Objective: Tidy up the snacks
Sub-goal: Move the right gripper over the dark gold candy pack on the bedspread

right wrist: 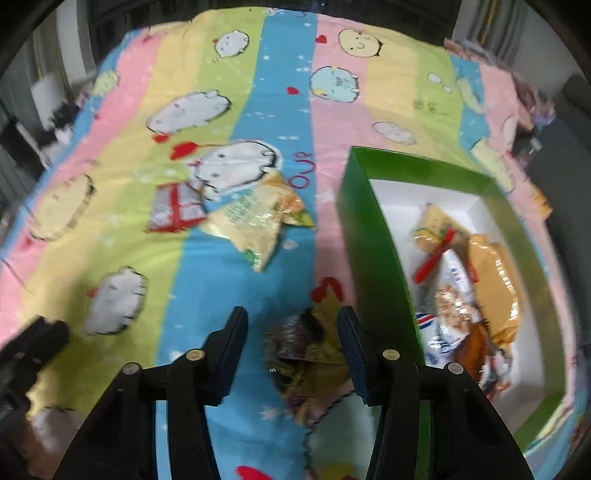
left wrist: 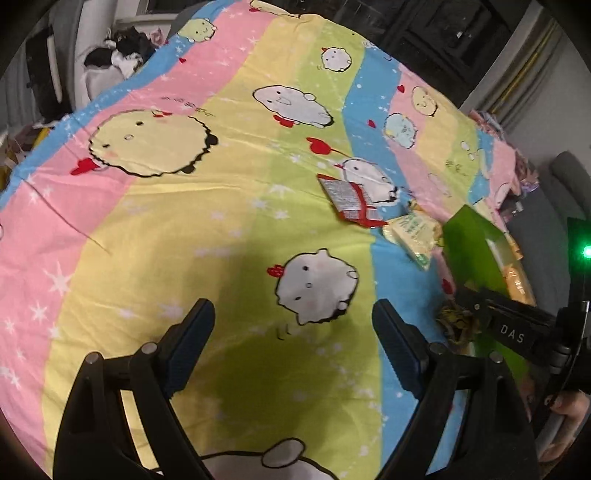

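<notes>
A green box (right wrist: 373, 254) with a white inside lies on the bed at right and holds several snack packs (right wrist: 491, 273). A red-and-silver pack (right wrist: 173, 212) and a pale yellow pack (right wrist: 255, 221) lie on the sheet left of the box. A dark yellow pack (right wrist: 306, 354) lies between the open fingers of my right gripper (right wrist: 291, 332), close to its right finger. My left gripper (left wrist: 293, 321) is open and empty above the sheet. The left wrist view also shows the red pack (left wrist: 351, 199), the yellow pack (left wrist: 413, 236), the box (left wrist: 476, 247) and the dark pack (left wrist: 458, 325).
A striped cartoon bedsheet (left wrist: 184, 221) covers the bed. Dark clothes (left wrist: 122, 51) lie beyond its far left corner. A dark cabinet (left wrist: 443, 33) stands behind the bed. The right gripper's body (left wrist: 517, 328) shows at the right of the left wrist view.
</notes>
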Demonstrator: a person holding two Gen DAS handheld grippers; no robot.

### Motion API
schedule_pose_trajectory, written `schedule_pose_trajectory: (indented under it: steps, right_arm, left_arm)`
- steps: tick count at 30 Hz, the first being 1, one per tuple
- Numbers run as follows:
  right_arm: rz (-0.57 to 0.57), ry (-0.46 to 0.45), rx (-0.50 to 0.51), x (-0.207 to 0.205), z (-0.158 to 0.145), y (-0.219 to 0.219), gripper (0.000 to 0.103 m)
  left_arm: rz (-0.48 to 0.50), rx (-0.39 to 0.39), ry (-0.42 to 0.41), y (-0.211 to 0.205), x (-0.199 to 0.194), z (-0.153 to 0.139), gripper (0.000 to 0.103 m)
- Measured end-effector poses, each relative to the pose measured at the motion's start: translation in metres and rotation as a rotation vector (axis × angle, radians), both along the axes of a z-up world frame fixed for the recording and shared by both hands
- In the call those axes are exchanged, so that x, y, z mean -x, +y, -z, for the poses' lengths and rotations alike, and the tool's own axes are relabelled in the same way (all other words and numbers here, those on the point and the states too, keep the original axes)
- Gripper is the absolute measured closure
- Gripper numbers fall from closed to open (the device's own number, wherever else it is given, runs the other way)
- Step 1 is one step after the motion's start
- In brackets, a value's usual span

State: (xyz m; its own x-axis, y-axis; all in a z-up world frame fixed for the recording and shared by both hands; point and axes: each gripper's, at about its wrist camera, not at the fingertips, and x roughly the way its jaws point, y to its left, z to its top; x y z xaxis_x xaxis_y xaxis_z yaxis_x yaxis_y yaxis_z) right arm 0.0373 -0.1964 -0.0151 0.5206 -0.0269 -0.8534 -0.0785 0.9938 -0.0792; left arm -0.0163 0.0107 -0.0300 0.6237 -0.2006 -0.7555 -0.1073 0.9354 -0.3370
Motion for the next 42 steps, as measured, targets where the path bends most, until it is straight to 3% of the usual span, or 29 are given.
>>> schedule_pose_trajectory:
  steps: [13,14,15,17,22,26,29,32,35,42]
  right_arm:
    - [-0.087,-0.004,0.166,0.002,0.02,0.025,0.052]
    - [-0.088,-0.011,0.176,0.003,0.021,0.026,0.054]
    - [-0.09,-0.021,0.191,0.004,0.021,0.027,0.065]
    - [-0.082,-0.043,0.212,0.004,0.019,0.028,0.077]
    - [-0.122,-0.03,0.054,0.006,0.005,0.016,0.082]
    - [-0.202,-0.023,-0.186,0.013,-0.015,0.007,0.082]
    - [-0.218,-0.033,-0.23,0.021,-0.027,0.006,0.082]
    - [-0.177,-0.01,-0.214,0.023,-0.03,0.003,0.076]
    - [-0.142,0.016,-0.179,0.016,-0.021,0.001,0.048]
    - [-0.104,0.065,-0.08,0.003,0.004,0.004,0.047]
  left_arm:
    - [-0.005,-0.016,0.021,-0.004,-0.002,0.008,0.016]
    - [-0.009,-0.014,0.022,-0.003,-0.002,0.008,0.016]
    - [-0.013,-0.012,0.023,-0.002,-0.002,0.008,0.016]
    - [-0.024,-0.011,0.022,-0.001,-0.002,0.008,0.016]
    - [-0.047,0.0,0.02,0.005,-0.001,0.008,0.016]
    - [-0.06,0.011,0.019,0.008,0.0,0.008,0.016]
    - [-0.064,0.014,0.019,0.008,0.0,0.008,0.016]
    - [-0.06,0.008,0.022,0.006,0.0,0.008,0.016]
    - [-0.047,0.01,0.023,0.003,0.0,0.008,0.016]
    - [-0.033,0.007,0.017,0.0,0.0,0.007,0.016]
